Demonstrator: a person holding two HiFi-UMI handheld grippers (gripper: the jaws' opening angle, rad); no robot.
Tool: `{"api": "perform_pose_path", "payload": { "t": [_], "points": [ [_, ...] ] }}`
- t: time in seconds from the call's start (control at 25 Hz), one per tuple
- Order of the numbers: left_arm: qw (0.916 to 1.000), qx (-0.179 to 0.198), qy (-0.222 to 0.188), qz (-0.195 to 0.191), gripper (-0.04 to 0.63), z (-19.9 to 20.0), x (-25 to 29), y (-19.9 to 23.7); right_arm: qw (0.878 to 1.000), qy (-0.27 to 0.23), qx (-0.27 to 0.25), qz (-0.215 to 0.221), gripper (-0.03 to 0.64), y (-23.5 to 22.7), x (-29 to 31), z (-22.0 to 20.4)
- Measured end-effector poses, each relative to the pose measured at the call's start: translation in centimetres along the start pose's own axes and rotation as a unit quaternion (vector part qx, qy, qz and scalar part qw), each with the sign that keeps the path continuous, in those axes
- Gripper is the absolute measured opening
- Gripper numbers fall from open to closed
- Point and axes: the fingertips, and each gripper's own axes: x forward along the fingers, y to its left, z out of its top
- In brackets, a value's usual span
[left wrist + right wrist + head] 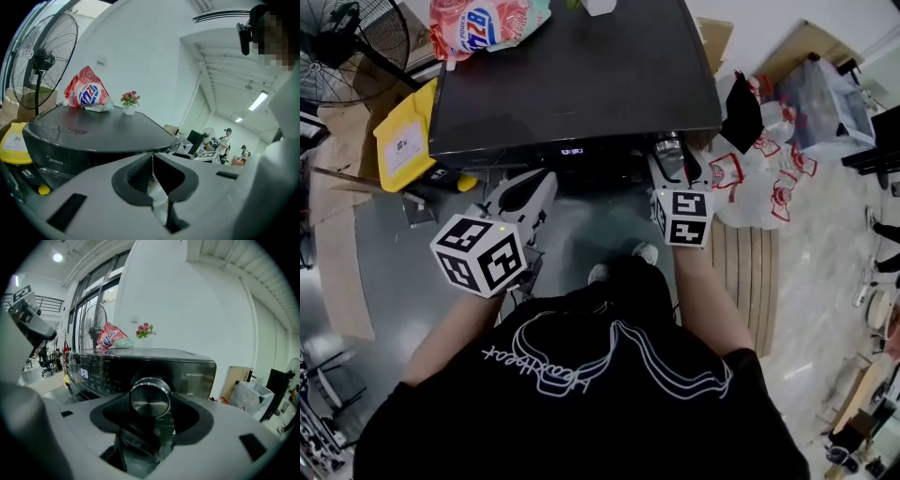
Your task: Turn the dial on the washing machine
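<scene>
Looks like the grab's done: the right gripper has its jaws clamped on the round brushed-silver dial, which sits right of centre on the glossy black washing machine front panel. Next up is a clean wrist roll, I'd guess, with no pulling. The left gripper is closed on nothing, well clear. Only the white plastic bags crowd the right side.

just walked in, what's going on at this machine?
A person stands at a dark washing machine with a gripper in each hand. The right gripper is up at the front panel, its jaws closed around the silver dial, apparently gripping it ready to turn. The left gripper is held off to the left, jaws shut on nothing, away from the machine.
</scene>
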Motion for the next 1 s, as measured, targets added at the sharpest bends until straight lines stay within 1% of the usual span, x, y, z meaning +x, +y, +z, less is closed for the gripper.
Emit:
{"api": "perform_pose_path", "payload": {
  "t": [0.12,0.32,0.4,0.52,0.64,0.8,0.88,0.92,0.96,1.0],
  "points": [
    [1.0,-0.006,0.0,-0.001,0.011,-0.1,0.0,0.3,1.0,0.0,0.026,0.01,0.281,0.0,0.1,0.0],
    [0.9999,-0.012,0.002,-0.004,0.011,-0.5,0.0,0.3,0.995,-0.006,0.097,0.033,0.281,-0.2,0.1,-0.2],
    [0.9998,-0.017,0.005,-0.005,0.011,-0.8,-0.1,0.3,0.99,-0.011,0.137,0.044,0.281,-0.3,0.1,-0.2],
    [0.9996,-0.027,0.008,-0.002,0.011,-1.3,-0.3,0.5,0.978,-0.017,0.198,0.063,0.281,-0.5,0.0,-0.4],
    [0.9995,-0.032,0.008,-0.001,0.011,-1.4,-0.4,0.7,0.97,-0.02,0.231,0.073,0.281,-0.6,0.0,-0.3],
    [0.9993,-0.035,0.01,0.0,0.011,-1.9,-0.6,0.9,0.961,-0.019,0.262,0.087,0.281,-0.6,0.1,-0.3],
    [0.9992,-0.039,0.013,0.003,0.011,-2.3,-0.8,1.0,0.953,-0.02,0.285,0.098,0.281,-0.6,0.1,-0.4],
    [0.9991,-0.041,0.013,0.004,0.011,-2.4,-0.9,1.0,0.947,-0.023,0.303,0.105,0.281,-0.7,0.1,-0.5],
    [0.999,-0.043,0.013,0.006,0.011,-2.5,-0.9,1.1,0.938,-0.027,0.327,0.114,0.281,-0.7,0.1,-0.5],
    [0.9989,-0.045,0.013,0.007,0.011,-2.6,-1.0,1.1,0.926,-0.031,0.355,0.123,0.281,-0.8,0.1,-0.6]
  ]
}}
